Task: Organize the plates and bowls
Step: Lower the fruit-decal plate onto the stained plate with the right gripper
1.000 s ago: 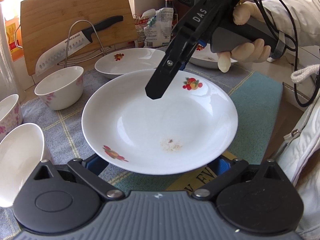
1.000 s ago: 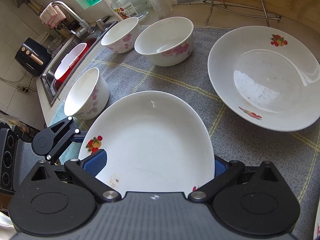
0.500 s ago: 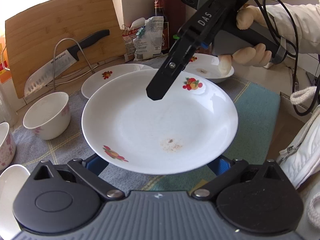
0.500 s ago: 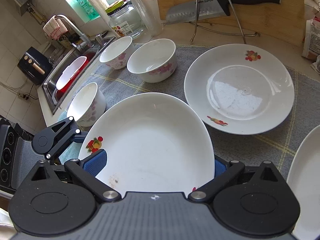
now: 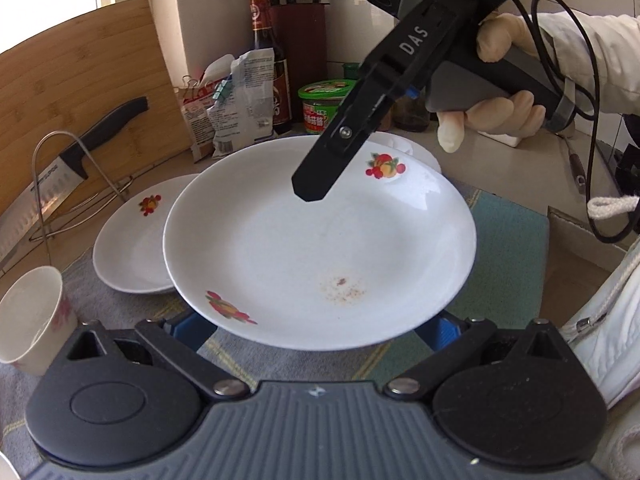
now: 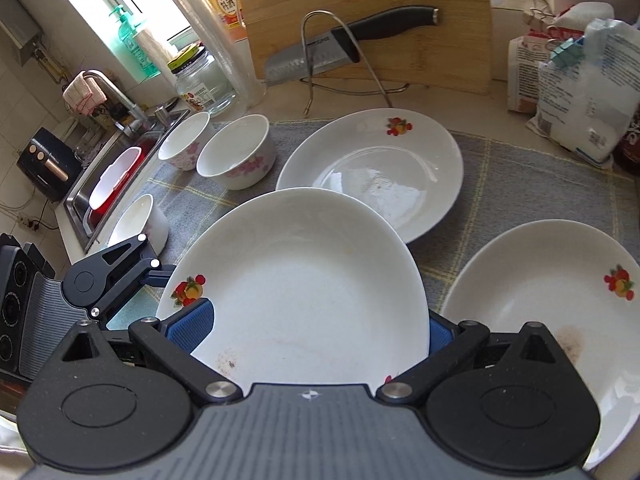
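A: What does the left gripper (image 5: 316,326) have?

B: A white plate (image 5: 320,240) with fruit prints and a brown smear, held above the mat (image 5: 508,264). The blue pads (image 5: 188,330) sit at its near rim on both sides, so the claw is clamped on that plate.

A: And the right gripper (image 6: 318,330)?

B: It holds the same plate from the opposite side. In its own view the blue pads (image 6: 190,326) press against the plate (image 6: 304,284) rim left and right, and the left gripper (image 6: 104,280) shows at the plate's far left edge. From the left camera, one black finger of the right gripper (image 5: 324,168) reaches over the plate's far rim, with a gloved hand (image 5: 496,112) on the handle.

A: Where are the other dishes?

B: A second plate (image 6: 372,172) lies on the grey part of the mat (image 6: 516,184), near its back edge. A third plate (image 6: 548,308) lies near the mat's right edge. Three bowls (image 6: 236,158) stand along the mat's left side, by the sink (image 6: 104,188).

A: Anything behind?

B: A knife (image 6: 344,44) on a wire rack (image 6: 340,56), against a cutting board (image 6: 368,4).
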Motion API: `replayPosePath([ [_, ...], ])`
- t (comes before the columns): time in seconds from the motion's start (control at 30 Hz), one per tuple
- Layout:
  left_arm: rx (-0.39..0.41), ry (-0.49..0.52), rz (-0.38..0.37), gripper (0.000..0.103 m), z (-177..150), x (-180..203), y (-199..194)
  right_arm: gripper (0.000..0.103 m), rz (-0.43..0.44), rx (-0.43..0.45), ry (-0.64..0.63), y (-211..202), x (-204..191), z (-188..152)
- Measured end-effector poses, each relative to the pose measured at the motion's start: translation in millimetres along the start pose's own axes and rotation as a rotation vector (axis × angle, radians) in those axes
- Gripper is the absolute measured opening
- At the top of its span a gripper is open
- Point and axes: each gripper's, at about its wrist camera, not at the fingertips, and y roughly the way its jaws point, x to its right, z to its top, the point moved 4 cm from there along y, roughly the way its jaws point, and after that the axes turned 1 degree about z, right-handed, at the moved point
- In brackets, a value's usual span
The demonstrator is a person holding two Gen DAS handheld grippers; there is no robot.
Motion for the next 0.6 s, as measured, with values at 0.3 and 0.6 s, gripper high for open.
replayPosePath([
  [0.3,0.004,0.039,-0.057,0.102,34.2,18.8,36.9,0.103,-0.047,0.038,0.055,-29.5,47.9,-8.9],
  [0.6,-0.022,0.05,-0.086,0.102,49.2,30.1,65.0,0.103,-0.07,0.043,0.092,-39.0,82.4,-16.5],
])
